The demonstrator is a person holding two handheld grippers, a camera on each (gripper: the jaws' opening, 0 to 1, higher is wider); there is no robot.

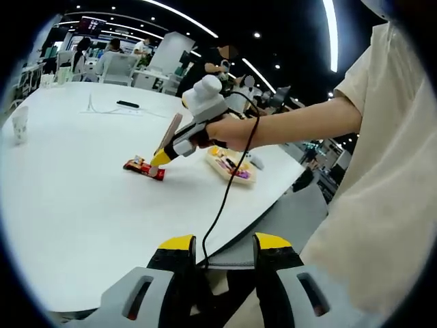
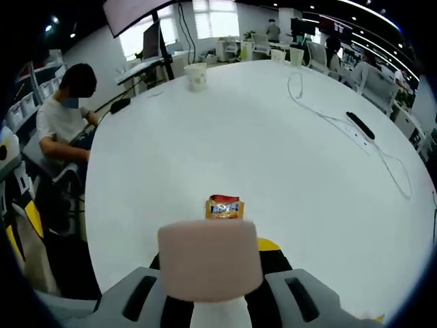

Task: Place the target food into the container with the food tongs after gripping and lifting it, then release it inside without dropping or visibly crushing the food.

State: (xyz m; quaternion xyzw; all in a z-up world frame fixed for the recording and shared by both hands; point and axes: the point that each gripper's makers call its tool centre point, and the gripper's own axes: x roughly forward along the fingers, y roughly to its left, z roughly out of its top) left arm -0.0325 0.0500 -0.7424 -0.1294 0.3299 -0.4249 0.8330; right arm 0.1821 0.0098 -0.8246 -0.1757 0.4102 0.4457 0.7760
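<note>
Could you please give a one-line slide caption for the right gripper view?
Right gripper holds pink tongs just short of an orange snack packet on the white table.

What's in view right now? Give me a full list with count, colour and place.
Table: one, white, round.
Snack packet: one, red-orange, on the table under the tongs' tips.
Container: one, pale tray holding food, by the table edge.
Paper cups: one near the far edge, two more behind, white.
Cable: one, white, across the table.
Remote-like bar: one, black.
Tongs: one, pink, in the right gripper.
Left gripper: jaws open, off the table.
</note>
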